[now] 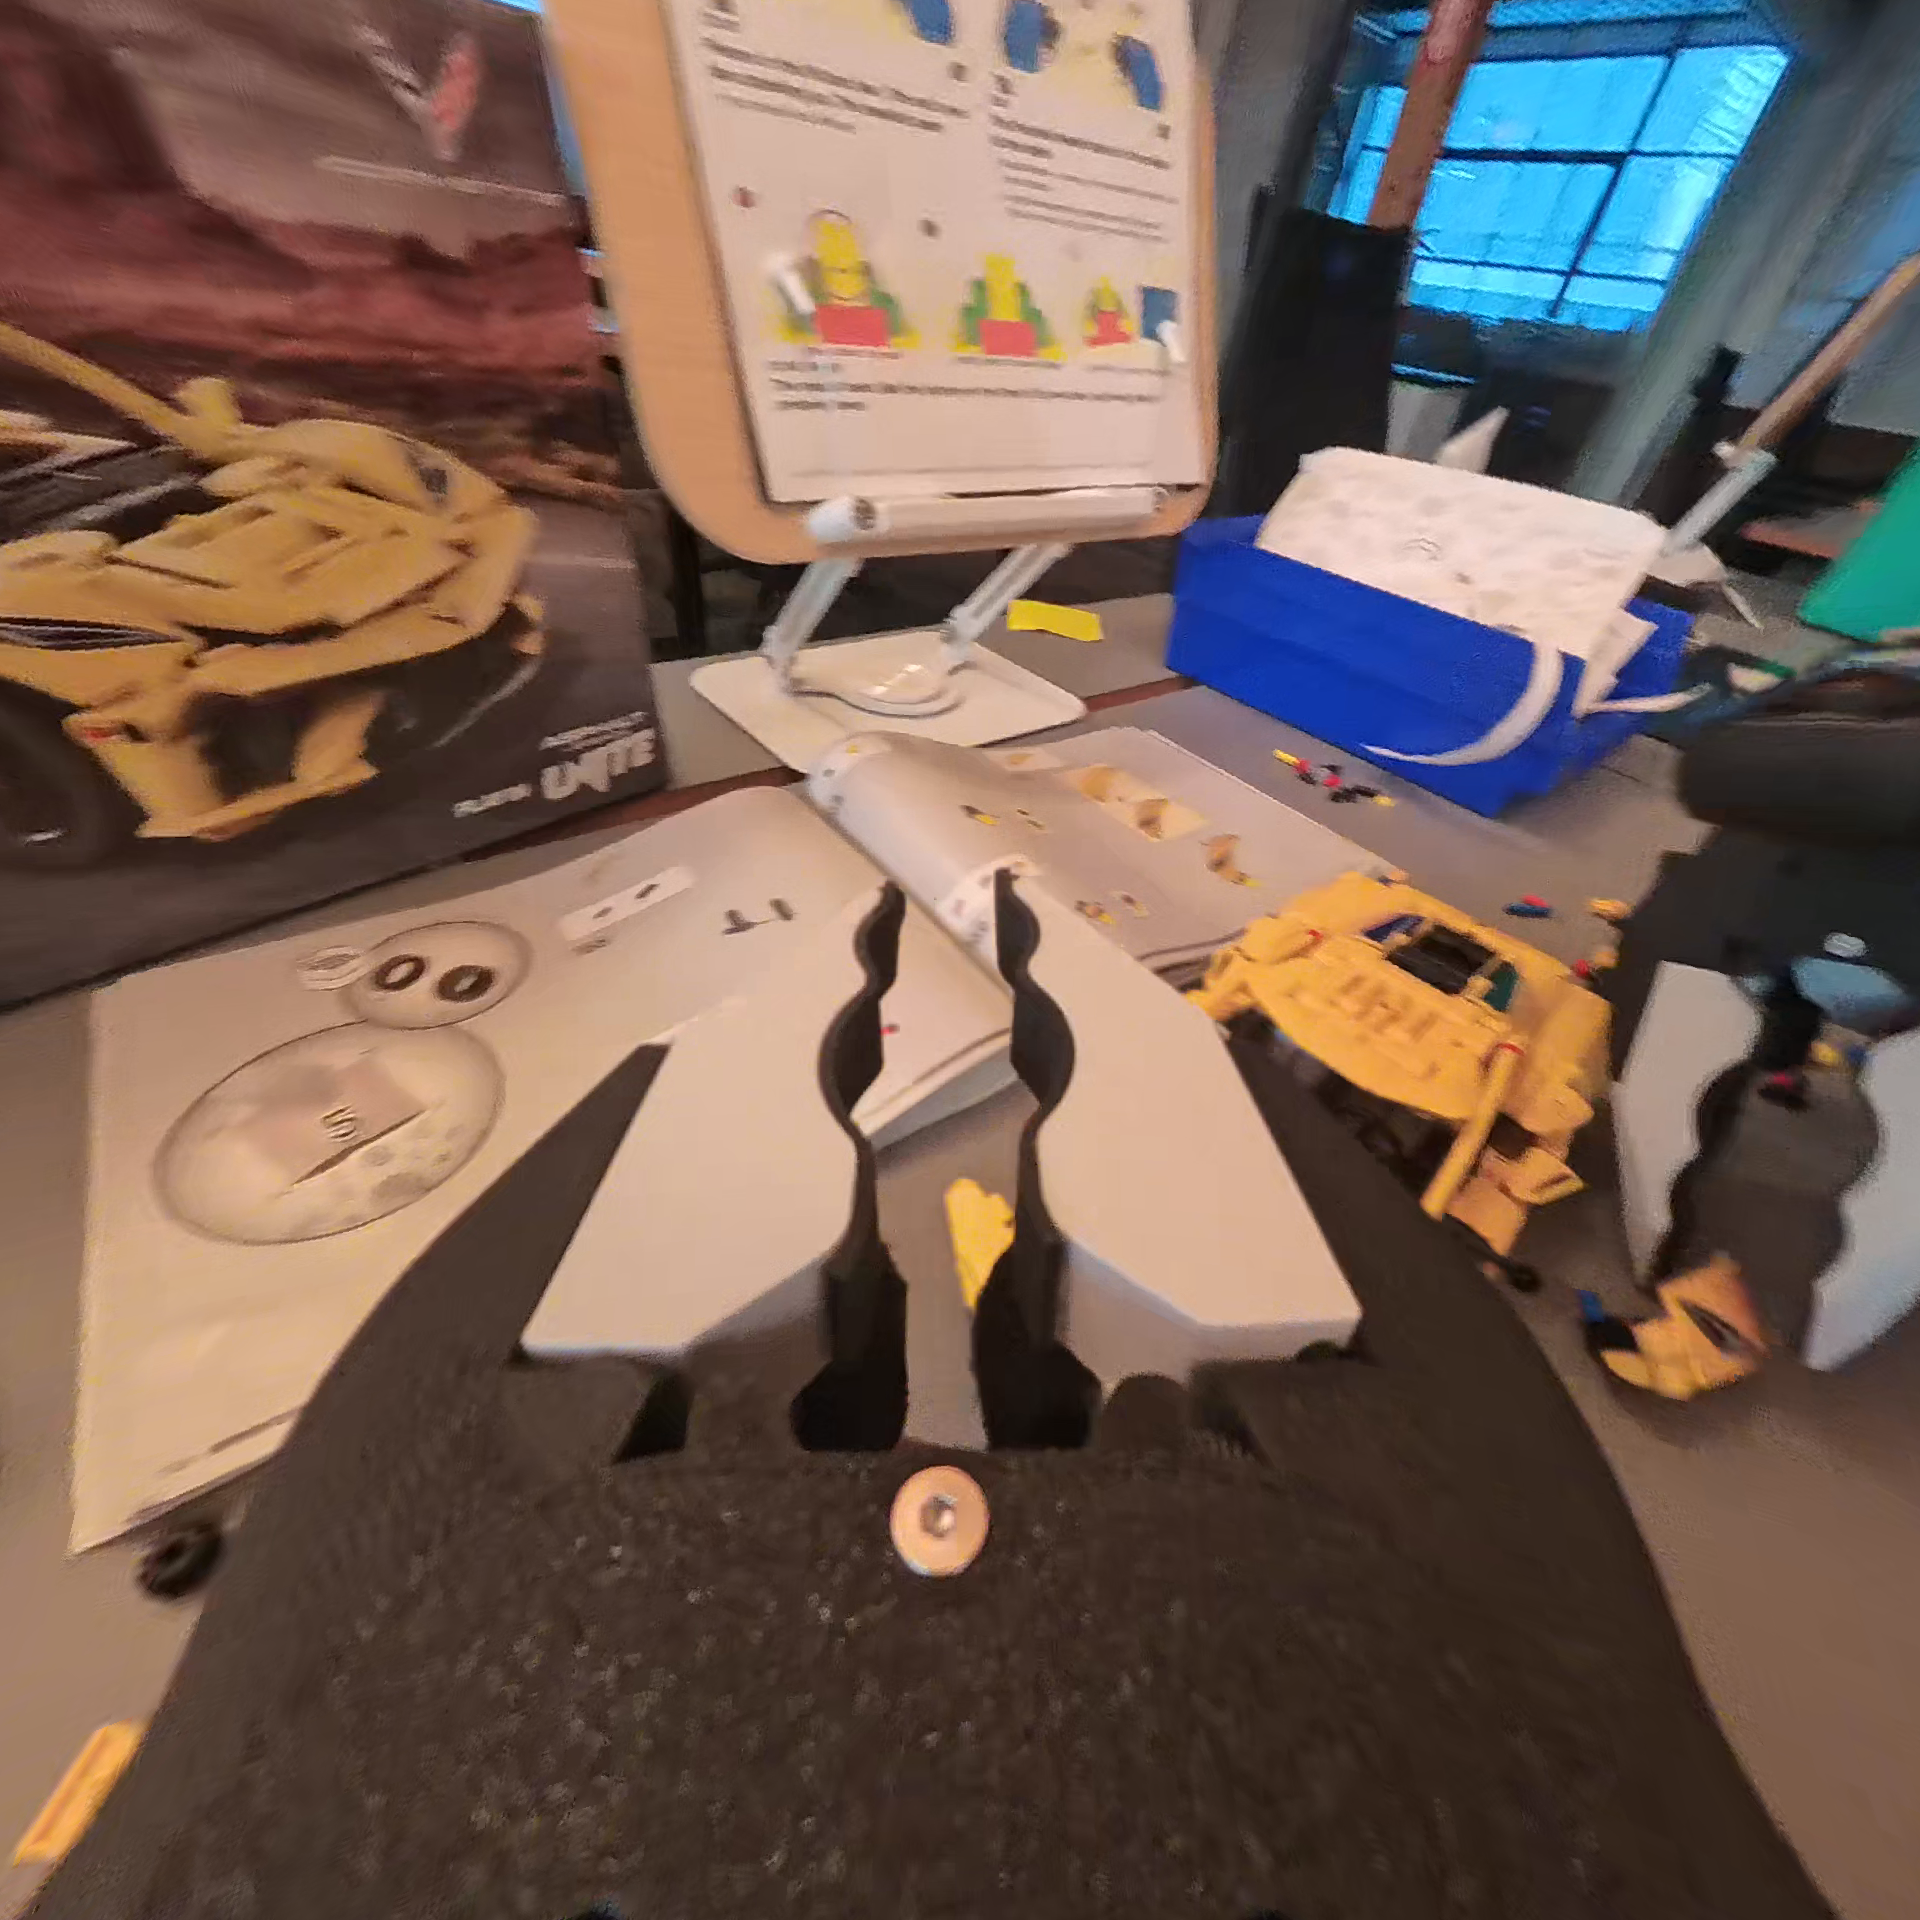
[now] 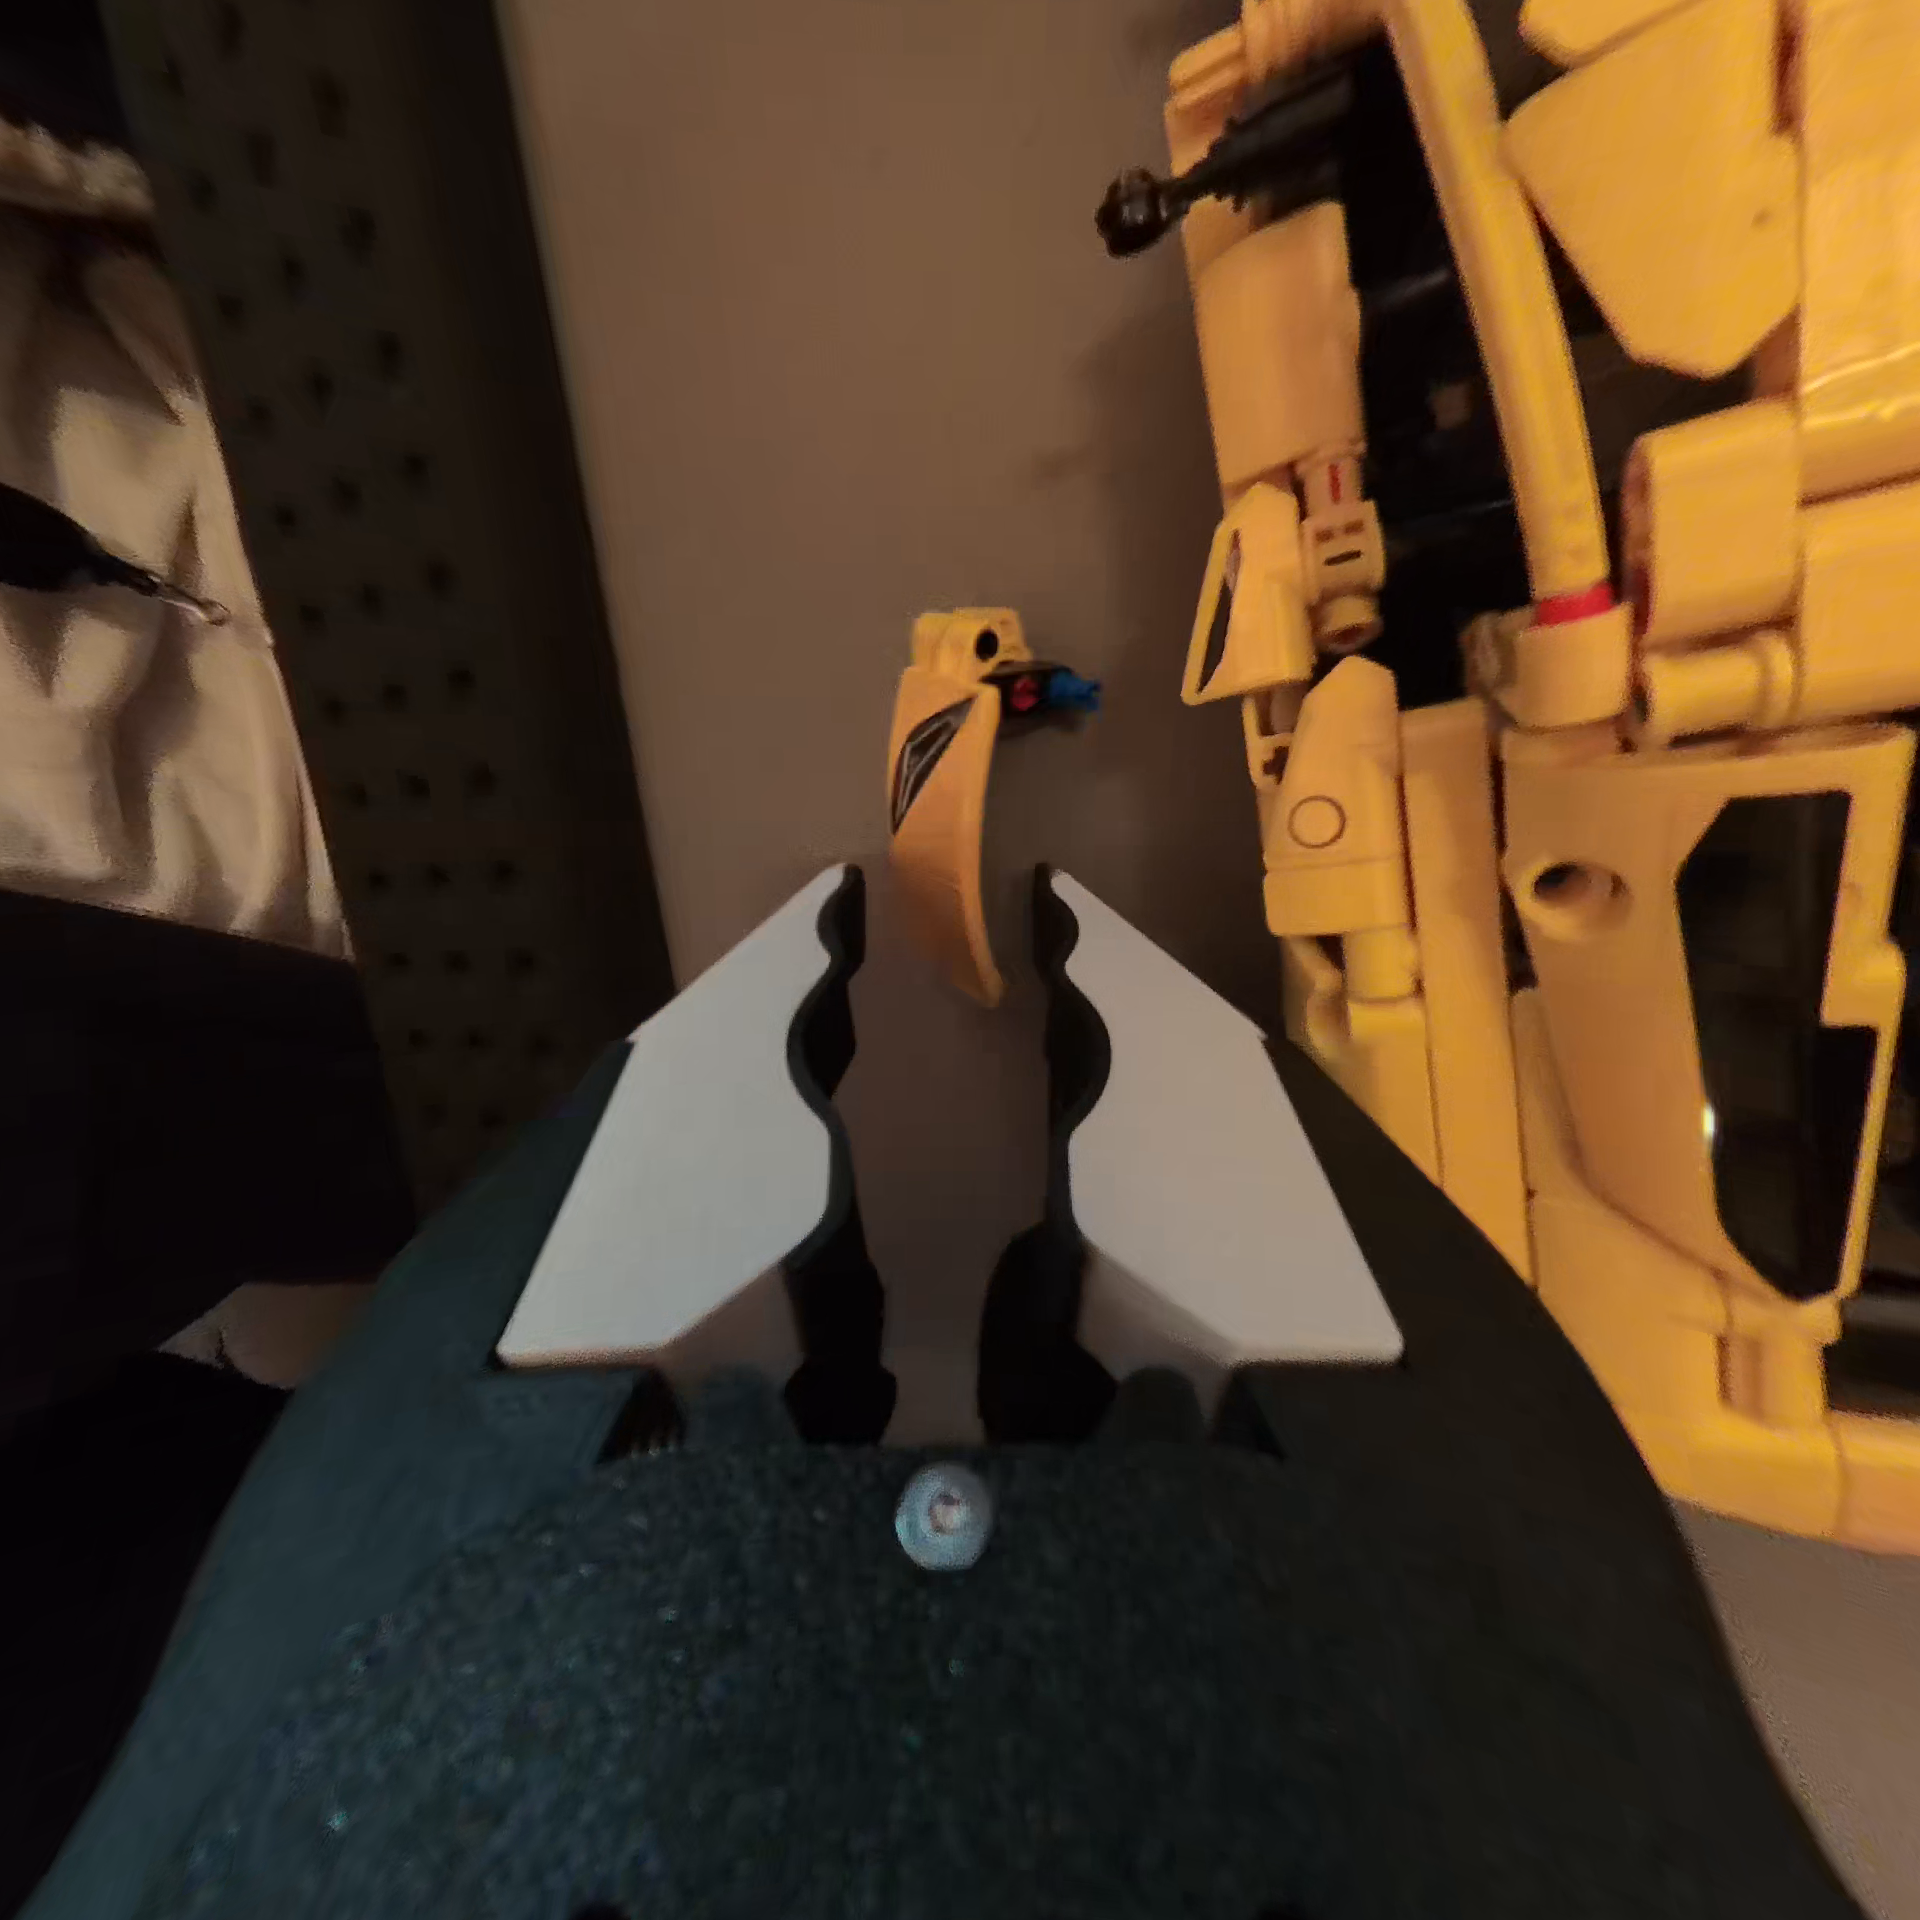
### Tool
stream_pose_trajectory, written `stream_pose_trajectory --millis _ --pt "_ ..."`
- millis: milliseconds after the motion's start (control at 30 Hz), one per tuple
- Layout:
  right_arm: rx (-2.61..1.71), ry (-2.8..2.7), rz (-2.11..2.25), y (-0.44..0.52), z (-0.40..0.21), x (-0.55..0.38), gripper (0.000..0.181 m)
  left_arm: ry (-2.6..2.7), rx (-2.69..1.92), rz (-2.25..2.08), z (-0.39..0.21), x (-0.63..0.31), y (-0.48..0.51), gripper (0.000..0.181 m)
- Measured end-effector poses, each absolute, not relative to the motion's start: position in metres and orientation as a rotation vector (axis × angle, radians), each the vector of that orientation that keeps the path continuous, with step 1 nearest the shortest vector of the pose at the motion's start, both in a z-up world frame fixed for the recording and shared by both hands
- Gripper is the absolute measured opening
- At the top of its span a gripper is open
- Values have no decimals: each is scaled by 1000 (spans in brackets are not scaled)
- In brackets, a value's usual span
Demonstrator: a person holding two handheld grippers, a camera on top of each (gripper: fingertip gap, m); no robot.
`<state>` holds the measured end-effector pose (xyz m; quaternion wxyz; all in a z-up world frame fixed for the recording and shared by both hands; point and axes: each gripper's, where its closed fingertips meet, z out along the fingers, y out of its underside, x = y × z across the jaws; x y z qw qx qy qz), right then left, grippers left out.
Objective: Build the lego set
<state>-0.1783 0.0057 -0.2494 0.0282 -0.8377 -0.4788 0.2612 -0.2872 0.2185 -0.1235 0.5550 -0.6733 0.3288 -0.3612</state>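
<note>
Grippers first: our left gripper (image 1: 945, 894) hovers over the table (image 1: 1714, 1558) with its jaws apart and nothing between them. Below the gap, on the grey top, lies a small yellow piece (image 1: 977, 1231), partly hidden by one finger. Ahead of the tips lies an open manual (image 1: 416, 1091), its pages spread flat. To the right of it sits the yellow car (image 1: 1423, 1049), half built, resting on the table. Loose bits (image 1: 1330, 777) are scattered beyond the car.

Farther right in that view we see our right gripper (image 1: 1714, 1195), tips down near a yellow sub-assembly (image 1: 1683, 1335) on the table. In the right wrist view the right gripper (image 2: 948, 883) has its jaws apart, gripping nothing. A curved yellow panel (image 2: 951, 831) with a black and blue pin at its far end lies on the table just past the tips; its near point reaches into the gap between the fingers, though we cannot tell whether it touches either pad. The car (image 2: 1558, 831) lies just beside it on the right, apart from it.

Farther back, a blue bin (image 1: 1382, 665) holds a white printed bag (image 1: 1455, 551) that rises above its rim. Left of the bin a stand (image 1: 883, 686) props up an instruction sheet (image 1: 935, 239). The set's box (image 1: 291, 436) stands at far left, behind the manual.
</note>
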Motion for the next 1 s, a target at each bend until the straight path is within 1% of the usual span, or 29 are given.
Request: stream_pose_trajectory --millis 67,133,167,233,300,333,400,467,500,600,800,1000 --pt "-2548 -1396 870 4 -236 -176 38 737 -1590 -808 -121 -297 229 18" --pt "-2501 -1258 895 11 -207 -162 45 746 -1574 -795 -118 -297 228 17" --pt "-2468 -1165 872 23 -188 -149 46 754 -1565 -800 -116 -295 226 17" --pt "-2467 -888 605 72 -160 -99 46 781 -1554 -816 -118 -291 221 17" --pt "-2527 -552 322 122 -148 -33 51 815 -1544 -836 -121 -284 215 17" --pt "-2555 -363 290 141 -149 -8 51 836 -1537 -841 -122 -281 212 17" --pt "-2699 26 432 155 -174 16 41 872 -1519 -828 -123 -278 208 17" --pt "-2674 294 689 163 -192 8 41 892 -1496 -790 -122 -278 206 17" --pt "-2720 351 696 159 -207 9 43 899 -1487 -774 -121 -278 206 17" --pt "-2803 388 642 149 -237 10 39 909 -1484 -772 -122 -276 204 17" --pt "-2852 351 487 151 -241 18 26 936 -1516 -832 -129 -269 197 17" --pt "-2863 392 475 146 -248 29 28 946 -1519 -822 -132 -268 197 17"
